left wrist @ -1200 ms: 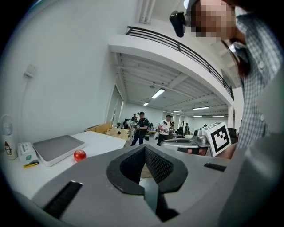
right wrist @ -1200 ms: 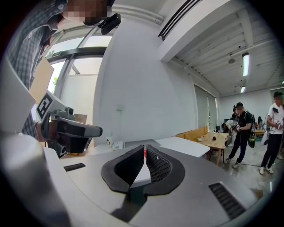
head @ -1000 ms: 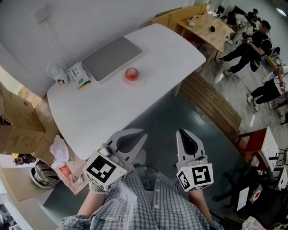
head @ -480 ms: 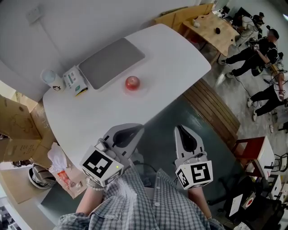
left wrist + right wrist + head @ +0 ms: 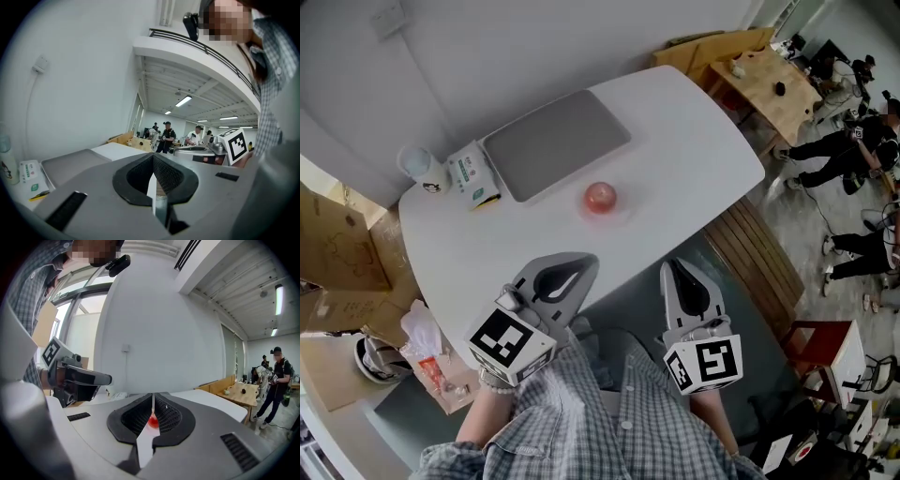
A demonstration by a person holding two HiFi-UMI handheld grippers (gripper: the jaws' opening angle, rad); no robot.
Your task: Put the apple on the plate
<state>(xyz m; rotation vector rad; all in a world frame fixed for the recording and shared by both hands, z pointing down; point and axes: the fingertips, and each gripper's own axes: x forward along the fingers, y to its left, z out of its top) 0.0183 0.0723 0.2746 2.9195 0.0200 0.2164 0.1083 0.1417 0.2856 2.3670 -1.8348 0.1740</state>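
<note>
Nearest me, my left gripper (image 5: 565, 274) and right gripper (image 5: 682, 281) are both closed on nothing, by the near edge of the white table (image 5: 703, 141). The apple (image 5: 600, 197) sits mid-table, just before the grey slab (image 5: 558, 142), closer to my grippers than a second ago.

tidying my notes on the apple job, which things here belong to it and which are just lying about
Part of the job:
- apple, on the table
- left claw and right claw, both shut and empty, short of the table
- plate: none that I can make out

Just lying about:
- laptop
- cup
- packet
</note>
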